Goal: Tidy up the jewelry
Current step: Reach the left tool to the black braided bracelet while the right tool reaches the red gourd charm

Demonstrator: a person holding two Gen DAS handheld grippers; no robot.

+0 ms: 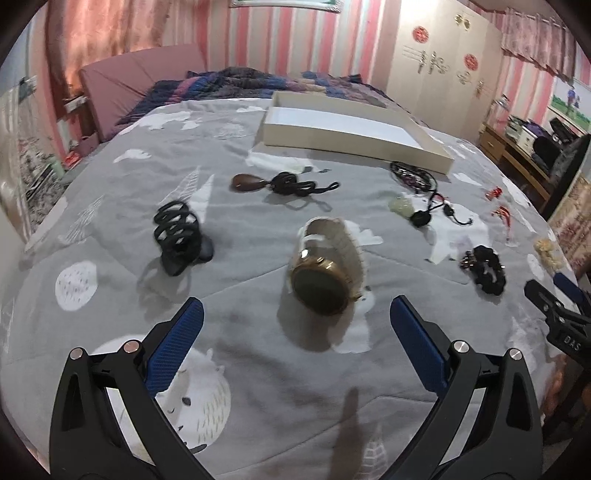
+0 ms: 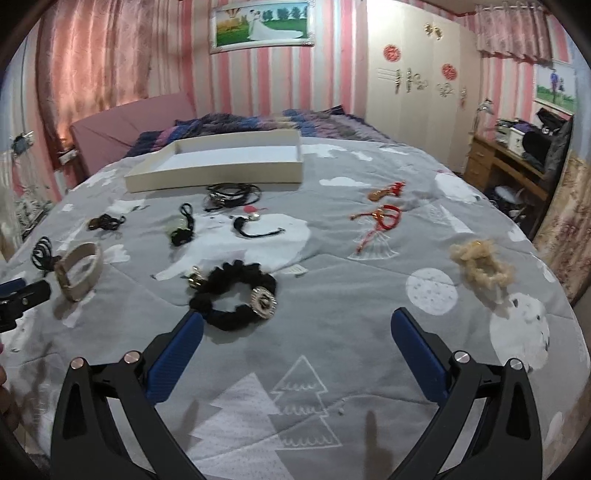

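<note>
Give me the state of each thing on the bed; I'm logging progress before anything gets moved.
Left gripper: open, empty.
Right gripper: open, empty.
Box: open, nothing visible inside.
Watch: on its side, strap closed in a loop.
Black scrunchie: flat on the quilt.
Cream scrunchie: flat on the quilt.
Brown pendant: lying flat, cord bunched.

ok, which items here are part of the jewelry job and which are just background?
Job:
watch
black scrunchie
beige scrunchie
red bracelets
brown pendant
black cords
tray
left gripper, right gripper, both open

Background:
quilt
wardrobe
desk
wall picture
curtains
</note>
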